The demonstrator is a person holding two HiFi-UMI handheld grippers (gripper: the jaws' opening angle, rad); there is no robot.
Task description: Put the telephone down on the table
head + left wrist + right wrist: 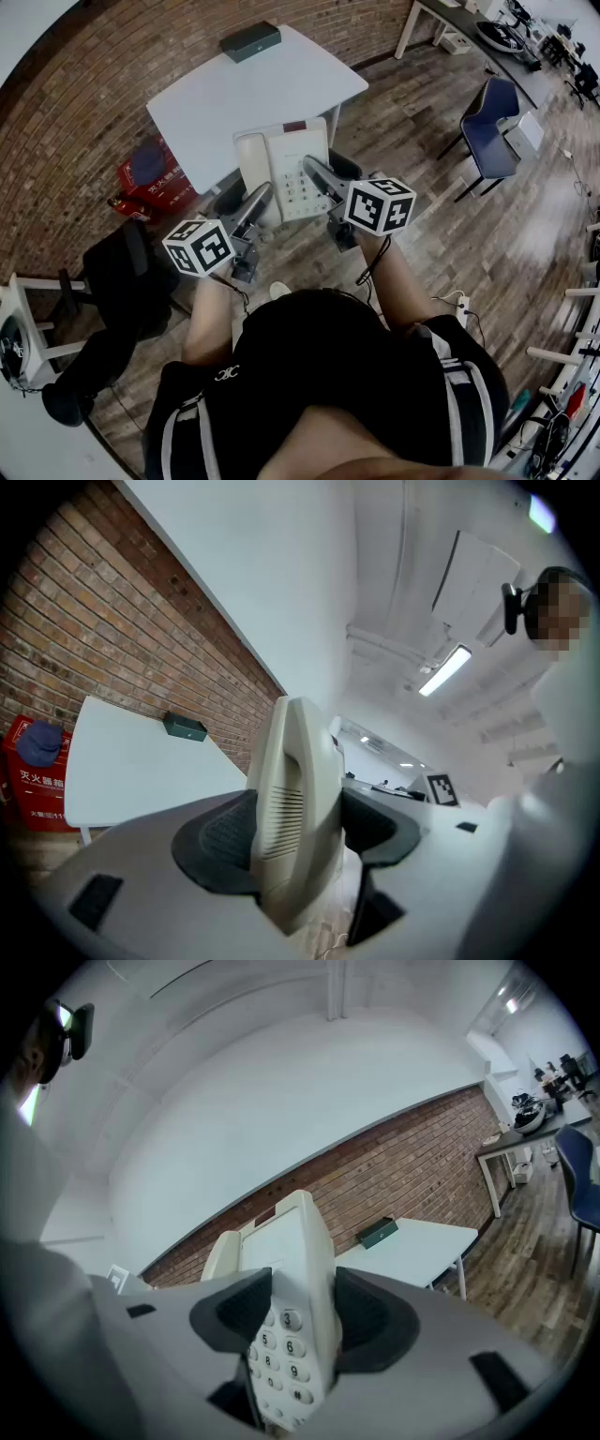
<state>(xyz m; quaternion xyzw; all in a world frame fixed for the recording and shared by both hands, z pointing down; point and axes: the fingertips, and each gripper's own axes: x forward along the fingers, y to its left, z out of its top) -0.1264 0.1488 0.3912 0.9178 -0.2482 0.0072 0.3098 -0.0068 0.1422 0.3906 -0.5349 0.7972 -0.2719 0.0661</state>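
The carry is in hand: the left gripper (253, 208), jaws wide, clamps the handset side of the cream telephone (281, 169) and the right gripper (319, 178) its keypad side, the white table (216, 94) lying ahead of both jaws, so the next move likely calls for a level advance and lowering.

Cream-white desk telephone (286, 173), handset (251, 167) seated in its cradle on the left, keypad (298, 187) facing up. Held in the air, clamped on the handset side by left gripper (255, 208) and on the keypad side by right gripper (323, 180). Not resting on white table (216, 94), far end overlapping its near edge from above.
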